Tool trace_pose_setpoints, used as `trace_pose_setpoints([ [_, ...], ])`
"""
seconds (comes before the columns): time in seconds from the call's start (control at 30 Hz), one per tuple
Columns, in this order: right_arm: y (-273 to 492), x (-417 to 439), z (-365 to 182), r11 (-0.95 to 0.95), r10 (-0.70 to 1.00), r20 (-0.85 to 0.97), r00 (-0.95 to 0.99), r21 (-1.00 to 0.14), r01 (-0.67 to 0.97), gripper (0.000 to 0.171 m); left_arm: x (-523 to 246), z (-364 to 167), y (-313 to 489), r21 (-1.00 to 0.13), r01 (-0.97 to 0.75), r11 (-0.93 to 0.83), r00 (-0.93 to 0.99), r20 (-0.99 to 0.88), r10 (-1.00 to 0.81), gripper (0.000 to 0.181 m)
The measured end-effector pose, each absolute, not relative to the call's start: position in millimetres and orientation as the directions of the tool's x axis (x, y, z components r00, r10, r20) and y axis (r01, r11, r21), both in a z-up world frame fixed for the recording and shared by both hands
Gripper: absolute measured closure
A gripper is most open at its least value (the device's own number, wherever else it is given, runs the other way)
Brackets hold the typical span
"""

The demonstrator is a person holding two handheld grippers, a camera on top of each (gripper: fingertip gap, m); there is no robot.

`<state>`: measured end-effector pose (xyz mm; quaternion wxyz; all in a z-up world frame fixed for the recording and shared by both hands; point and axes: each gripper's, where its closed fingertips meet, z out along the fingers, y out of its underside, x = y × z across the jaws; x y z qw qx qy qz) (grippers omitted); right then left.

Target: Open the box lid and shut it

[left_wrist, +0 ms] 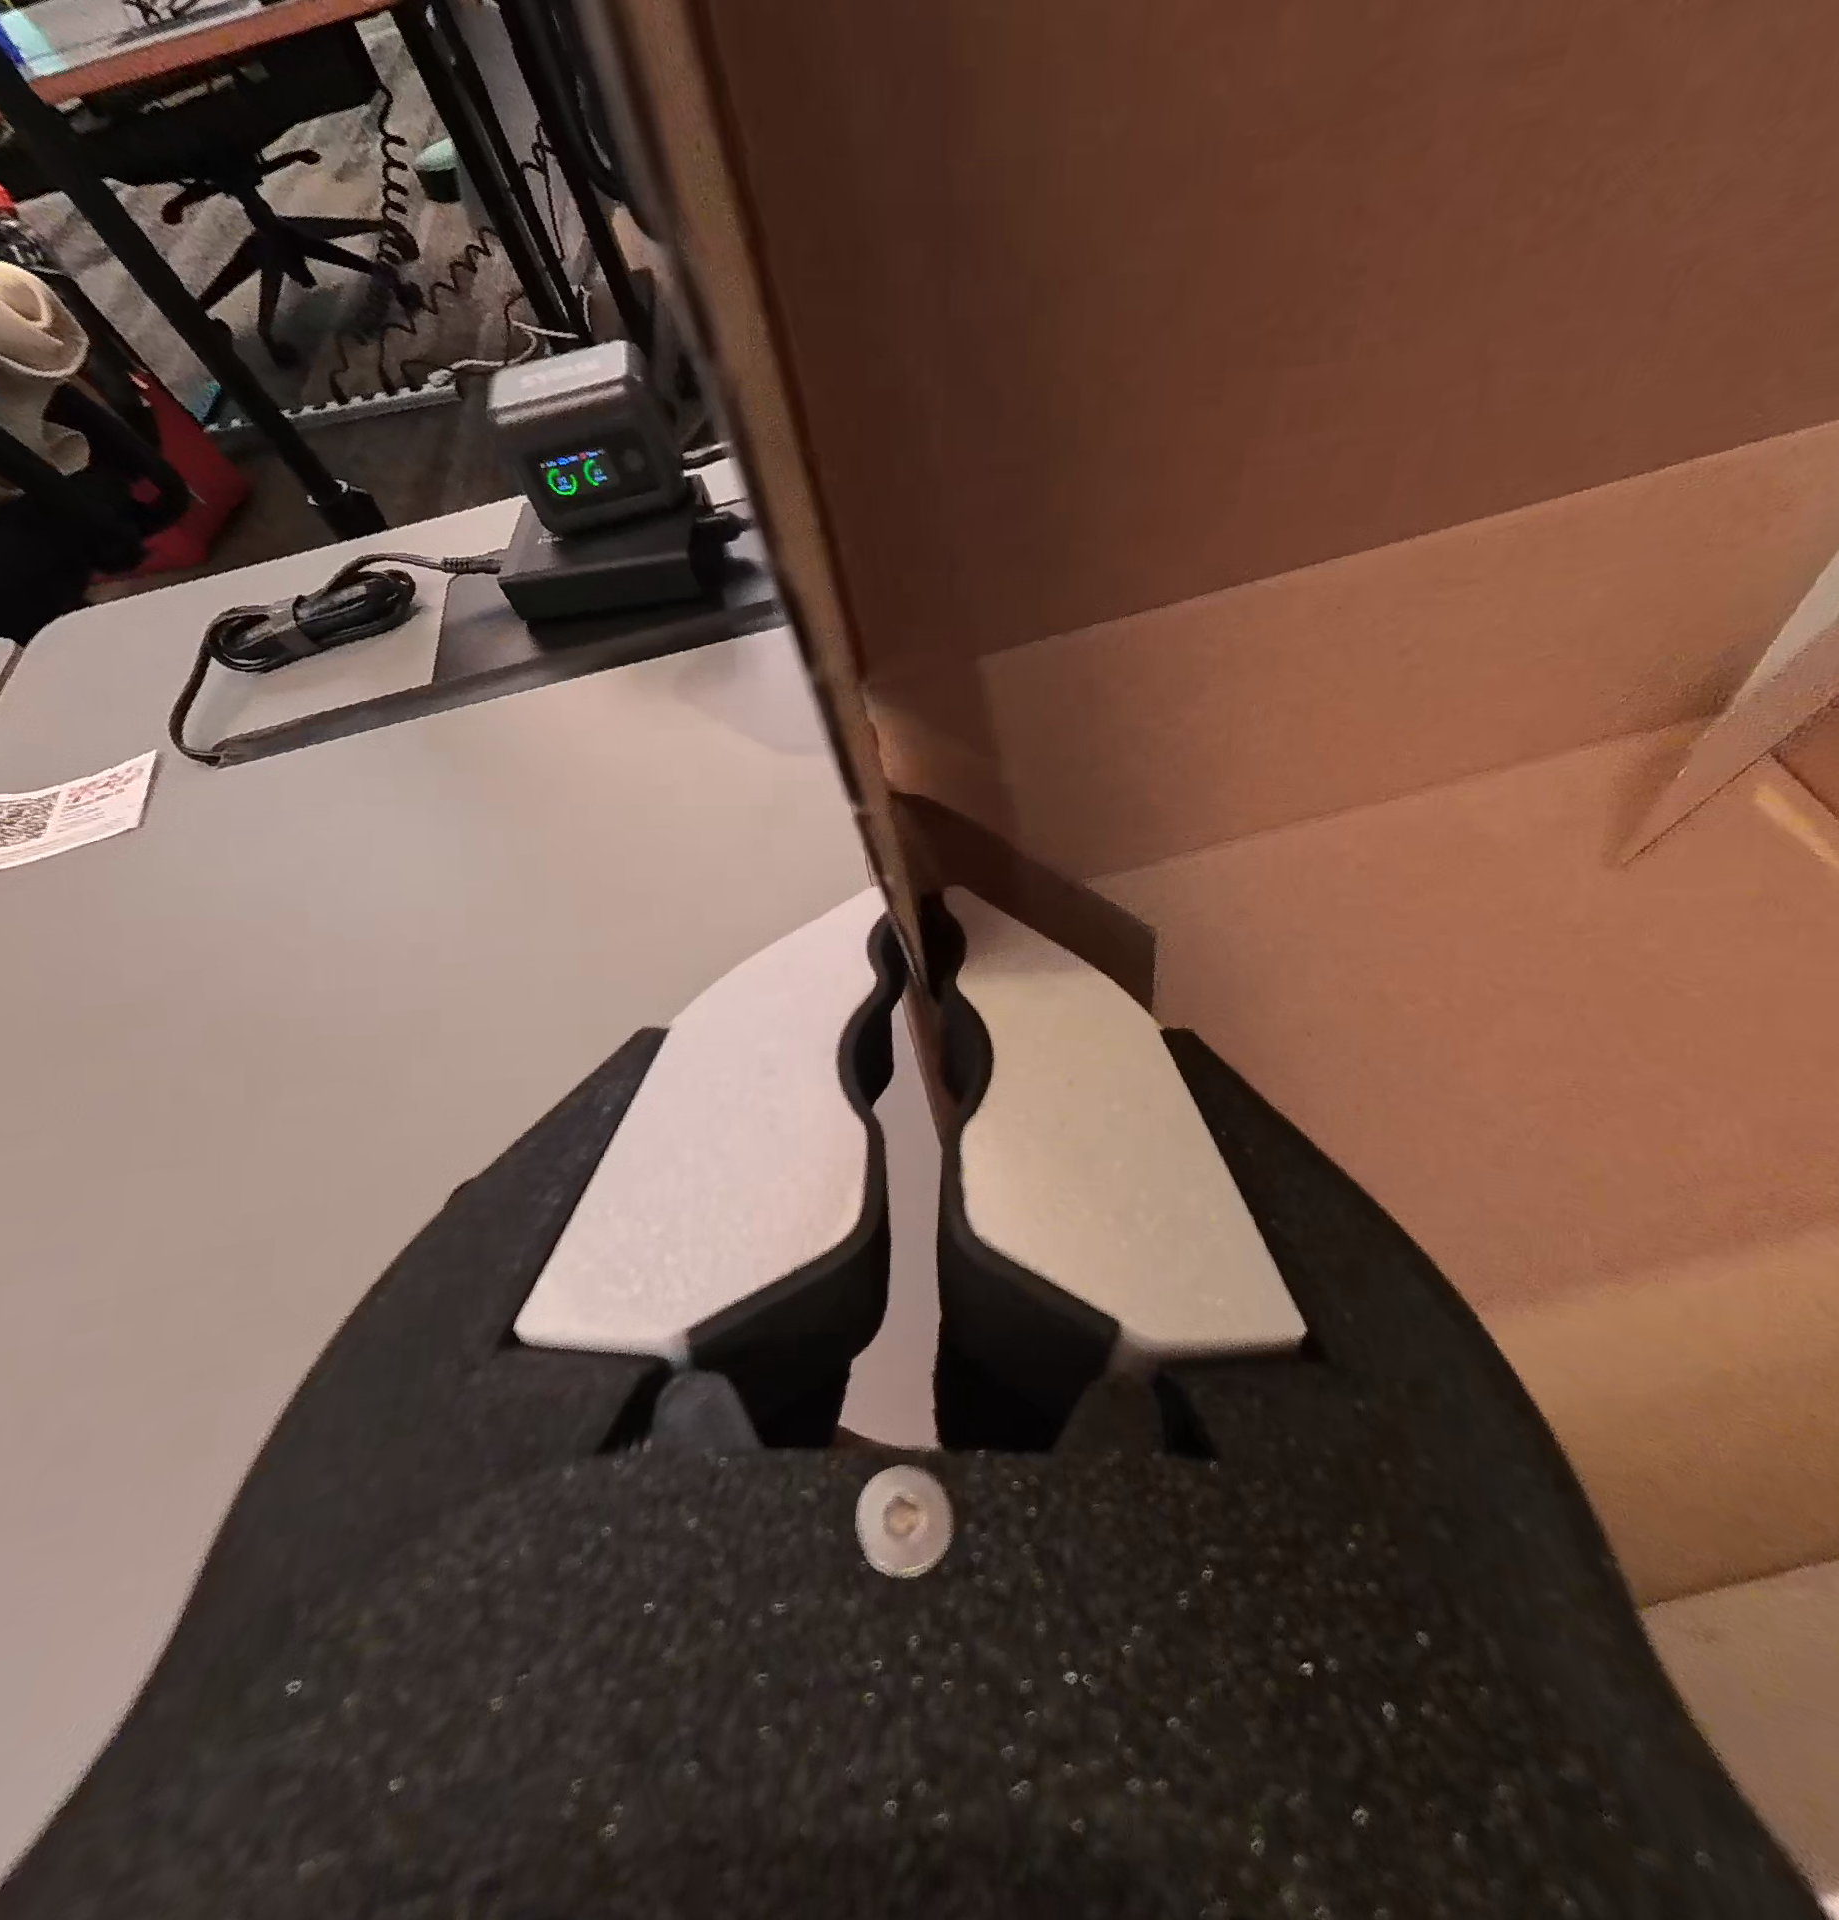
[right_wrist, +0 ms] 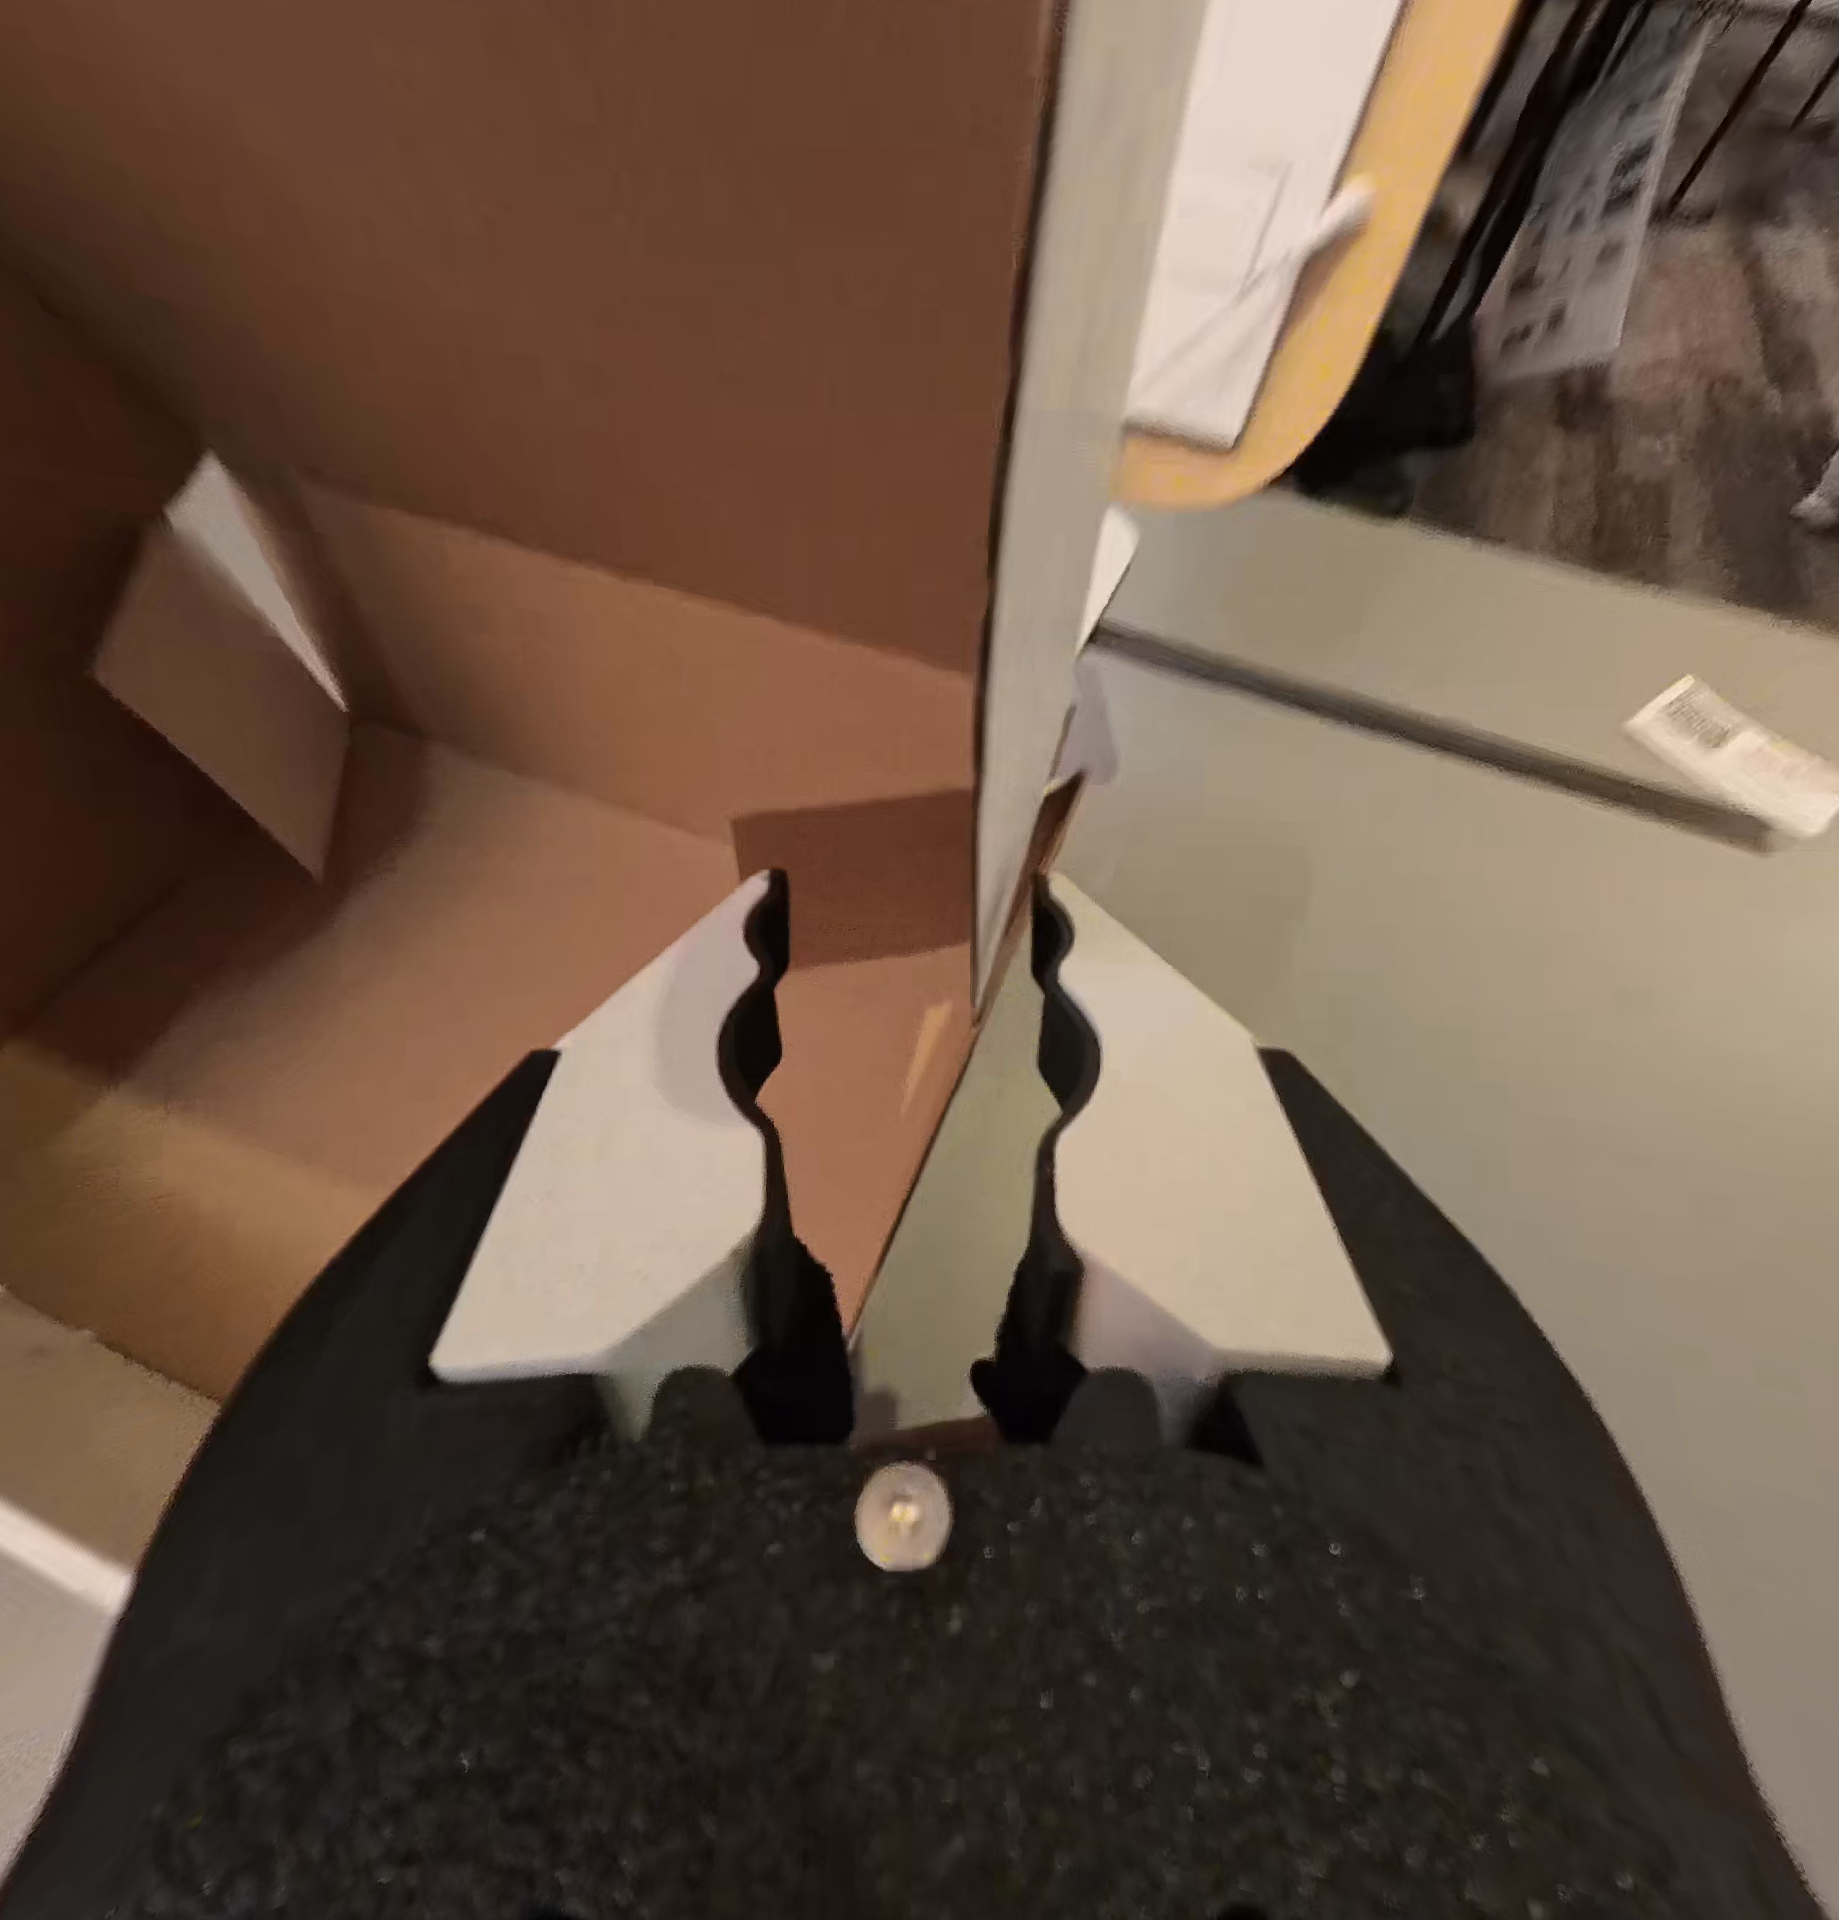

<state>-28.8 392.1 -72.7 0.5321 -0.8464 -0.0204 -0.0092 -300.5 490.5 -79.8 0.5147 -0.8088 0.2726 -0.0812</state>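
Observation:
A cardboard box, brown inside (left_wrist: 1517,1091) (right_wrist: 458,883) and pale grey outside, stands open on a grey table. Its lid (left_wrist: 1310,312) (right_wrist: 603,260) is raised about upright. My left gripper (left_wrist: 920,940) is shut on the lid's left edge, which runs up between its pale fingers (left_wrist: 749,1122). My right gripper (right_wrist: 907,894) is open, and the lid's right edge (right_wrist: 1029,623) passes between its fingers, close to the right finger (right_wrist: 1164,1122). A folded side flap shows inside the box in both views (left_wrist: 1767,717) (right_wrist: 219,675).
On the table (left_wrist: 375,1091) to the left lie a dark mat with a small unit with a lit display (left_wrist: 582,468), a coiled black cable (left_wrist: 302,623) and a printed card (left_wrist: 53,821). To the right lies a paper label (right_wrist: 1746,769); a wood-edged table (right_wrist: 1310,343) stands beyond. The tips of one gripper are about 30 cm away from the tips of the other.

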Motion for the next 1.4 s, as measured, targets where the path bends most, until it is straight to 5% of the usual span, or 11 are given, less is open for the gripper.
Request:
trace_pose_setpoints([
  [0.13, 375, -7, -4, -0.275, -0.079, 0.099, 0.992, -0.959, 0.074, 0.143, -294, -79, 488, -0.873, -0.375, -0.312, 0.834, -0.170, -0.525, 0.178],
  [0.2, 374, -13, 6, -0.298, -0.036, 0.110, 0.993, -0.950, 0.094, 0.165, -290, -78, 487, -0.873, -0.378, -0.309, 0.829, -0.170, -0.533, 0.178],
  [0.27, 374, -15, 6, -0.341, -0.056, 0.165, 0.985, -0.930, 0.136, 0.168, -284, -77, 485, -0.872, -0.378, -0.309, 0.823, -0.164, -0.544, 0.177],
  [0.5, 366, -19, -10, -0.369, -0.126, 0.213, 0.969, -0.917, 0.153, 0.169, -276, -81, 473, -0.851, -0.436, -0.291, 0.788, -0.205, -0.580, 0.172],
  [0.6, 365, -19, -11, -0.357, -0.123, 0.164, 0.979, -0.927, 0.111, 0.170, -293, -71, 457, -0.825, -0.481, -0.295, 0.794, -0.268, -0.545, 0.152],
  [0.7, 366, -19, -10, -0.357, -0.127, 0.168, 0.978, -0.927, 0.113, 0.170, -305, -44, 420, -0.867, -0.440, -0.233, 0.802, -0.262, -0.537, 0.157],
  [0.87, 368, -19, -9, -0.352, -0.126, 0.183, 0.975, -0.927, 0.129, 0.170, -243, -17, 356, -0.906, -0.412, -0.103, 0.615, -0.192, -0.765, 0.161],
  [1.0, 367, -18, -9, -0.348, -0.115, 0.167, 0.979, -0.930, 0.118, 0.170, -167, -34, 339, -0.866, -0.487, -0.115, 0.337, -0.065, -0.939, 0.152],
  [1.4, 366, -20, -10, -0.349, -0.104, 0.151, 0.983, -0.931, 0.106, 0.170, -58, -135, 441, -0.682, -0.726, -0.087, 0.275, -0.172, -0.946, 0.155],
])
